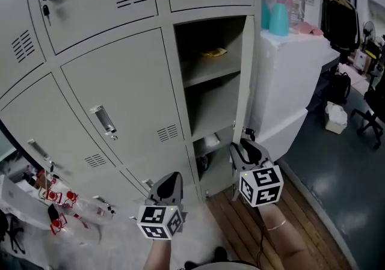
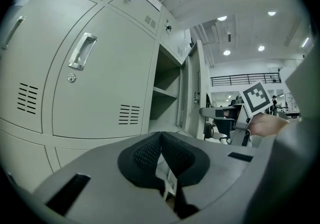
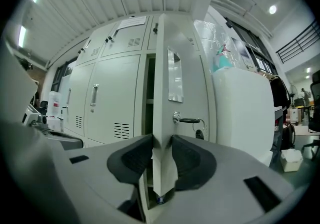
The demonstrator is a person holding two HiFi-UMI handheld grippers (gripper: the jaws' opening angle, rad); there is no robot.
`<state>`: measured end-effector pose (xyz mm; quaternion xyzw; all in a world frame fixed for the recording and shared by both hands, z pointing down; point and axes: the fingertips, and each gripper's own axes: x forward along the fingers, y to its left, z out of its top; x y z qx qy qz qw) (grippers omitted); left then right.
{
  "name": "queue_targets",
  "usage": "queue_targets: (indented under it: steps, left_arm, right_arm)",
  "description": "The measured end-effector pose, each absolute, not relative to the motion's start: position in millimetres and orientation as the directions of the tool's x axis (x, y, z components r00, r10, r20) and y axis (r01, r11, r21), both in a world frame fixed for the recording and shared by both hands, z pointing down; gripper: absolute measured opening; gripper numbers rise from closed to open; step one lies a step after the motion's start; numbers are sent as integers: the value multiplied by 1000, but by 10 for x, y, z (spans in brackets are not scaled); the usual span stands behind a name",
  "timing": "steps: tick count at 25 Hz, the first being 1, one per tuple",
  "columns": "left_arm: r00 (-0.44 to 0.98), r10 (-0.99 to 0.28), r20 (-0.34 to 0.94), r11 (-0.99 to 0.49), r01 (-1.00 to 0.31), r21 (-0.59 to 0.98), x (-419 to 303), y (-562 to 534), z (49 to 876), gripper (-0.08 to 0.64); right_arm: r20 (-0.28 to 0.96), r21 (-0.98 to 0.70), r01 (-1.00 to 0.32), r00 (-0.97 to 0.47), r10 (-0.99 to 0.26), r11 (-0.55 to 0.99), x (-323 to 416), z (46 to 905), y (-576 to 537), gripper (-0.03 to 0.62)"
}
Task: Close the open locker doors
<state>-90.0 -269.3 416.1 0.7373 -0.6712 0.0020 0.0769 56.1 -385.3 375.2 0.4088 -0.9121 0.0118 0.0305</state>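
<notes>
A grey locker door (image 1: 243,70) stands open, edge-on to me, beside its compartment (image 1: 210,100) with shelves and a yellow item (image 1: 214,53). My right gripper (image 1: 243,142) straddles that door's (image 3: 162,68) free edge low down. In the right gripper view its pads (image 3: 137,155) lie against both faces of the edge, and a key (image 3: 189,119) sticks out of the lock just above my right gripper (image 3: 161,140). My left gripper (image 1: 171,181) hangs lower left, in front of a closed locker, shut with nothing between its fingers (image 2: 160,135).
Closed grey lockers with chrome handles (image 1: 103,119) fill the left. A white cabinet (image 1: 289,76) stands right behind the open door, with a teal spray bottle (image 1: 280,13) on top. Clutter with red parts (image 1: 54,202) lies lower left. A wooden floor strip (image 1: 301,208) runs under my right arm.
</notes>
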Motion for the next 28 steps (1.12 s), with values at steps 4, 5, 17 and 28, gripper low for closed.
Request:
queue_targets:
  steps: [4, 5, 17, 28]
  left_arm:
    - [44, -993, 106, -33, -994, 108, -1110, -2571, 4131, 20]
    - [29, -994, 104, -18, -994, 107, -1167, -2538, 4121, 20]
    - [-87, -991, 99, 98, -989, 110, -1595, -2269, 4094, 20]
    - [-186, -977, 105, 198, -974, 109, -1947, -1958, 4092, 20]
  right_arm:
    - [77, 15, -728, -683, -727, 685, 283, 3747, -3892, 129]
    - [81, 25, -726, -684, -725, 688, 212, 3747, -3907, 130]
    - [110, 67, -704, -700, -706, 707, -411, 3750, -4123, 124]
    - [132, 84, -692, -706, -696, 717, -819, 3754, -4347, 107]
